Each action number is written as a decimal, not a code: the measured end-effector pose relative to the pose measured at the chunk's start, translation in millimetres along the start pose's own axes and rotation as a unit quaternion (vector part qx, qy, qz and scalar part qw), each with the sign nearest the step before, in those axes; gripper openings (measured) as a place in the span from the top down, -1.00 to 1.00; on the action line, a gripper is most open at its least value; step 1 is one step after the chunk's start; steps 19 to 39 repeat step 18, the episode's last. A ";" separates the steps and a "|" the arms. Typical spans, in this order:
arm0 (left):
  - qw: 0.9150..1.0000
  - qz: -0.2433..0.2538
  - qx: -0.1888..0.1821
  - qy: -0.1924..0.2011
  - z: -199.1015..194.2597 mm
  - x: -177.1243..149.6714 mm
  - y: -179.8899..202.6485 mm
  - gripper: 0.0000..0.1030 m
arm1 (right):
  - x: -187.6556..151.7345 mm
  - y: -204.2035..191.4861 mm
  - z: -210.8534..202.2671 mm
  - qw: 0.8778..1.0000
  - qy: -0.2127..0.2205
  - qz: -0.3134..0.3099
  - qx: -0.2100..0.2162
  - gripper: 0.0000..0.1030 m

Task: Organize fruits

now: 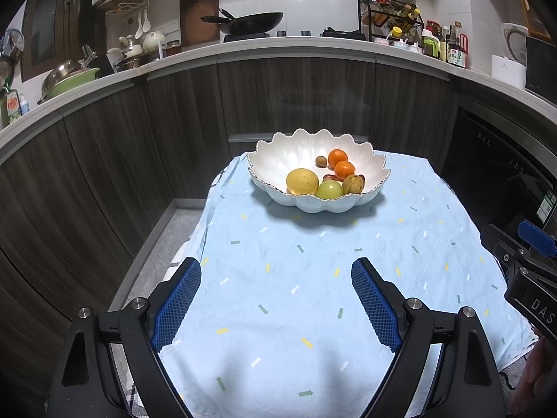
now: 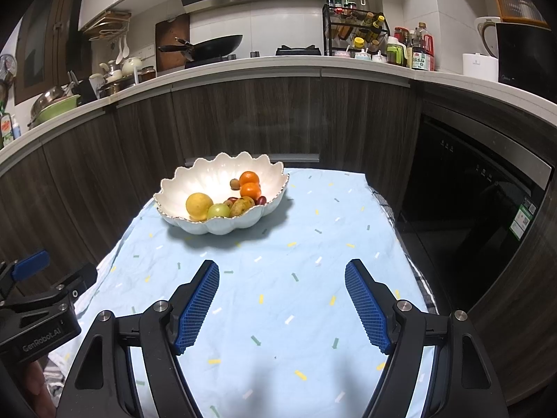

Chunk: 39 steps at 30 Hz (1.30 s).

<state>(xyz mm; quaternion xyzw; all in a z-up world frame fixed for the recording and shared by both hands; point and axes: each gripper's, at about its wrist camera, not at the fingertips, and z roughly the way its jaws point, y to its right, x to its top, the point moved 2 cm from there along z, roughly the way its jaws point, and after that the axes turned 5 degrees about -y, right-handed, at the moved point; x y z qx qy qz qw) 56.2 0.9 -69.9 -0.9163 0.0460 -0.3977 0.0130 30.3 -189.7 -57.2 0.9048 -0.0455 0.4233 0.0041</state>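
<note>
A white scalloped bowl (image 1: 278, 160) (image 2: 202, 181) stands at the far end of a table under a light blue cloth (image 1: 313, 296) (image 2: 296, 306). In it lie a yellow fruit (image 1: 302, 181) (image 2: 198, 205), a green fruit (image 1: 329, 190) (image 2: 219, 210), two oranges (image 1: 337, 158) (image 2: 249, 178), a brownish mango-like fruit (image 1: 352, 184) (image 2: 242, 206) and some small dark fruits. My left gripper (image 1: 276, 270) hovers open over the near cloth, nothing between its blue pads. My right gripper (image 2: 282, 271) is likewise open and empty, well short of the bowl.
Dark wood cabinets and a white counter (image 1: 278, 47) curve behind the table, carrying a wok (image 1: 250, 22), dishes, a spice rack and bottles. A dark oven front (image 2: 470, 209) stands to the right. Each gripper's body shows at the edge of the other view.
</note>
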 end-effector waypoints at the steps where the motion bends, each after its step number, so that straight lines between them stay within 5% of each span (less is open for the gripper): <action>1: 1.000 0.000 0.000 0.000 0.1 -0.3 0.3 -0.72 | 0.0 0.0 0.0 1.000 0.000 0.000 0.000 -0.47; 39: 1.000 0.001 -0.004 0.001 -0.2 -1.3 1.9 -0.72 | -1.9 1.2 1.0 1.000 -0.003 0.003 0.000 -0.47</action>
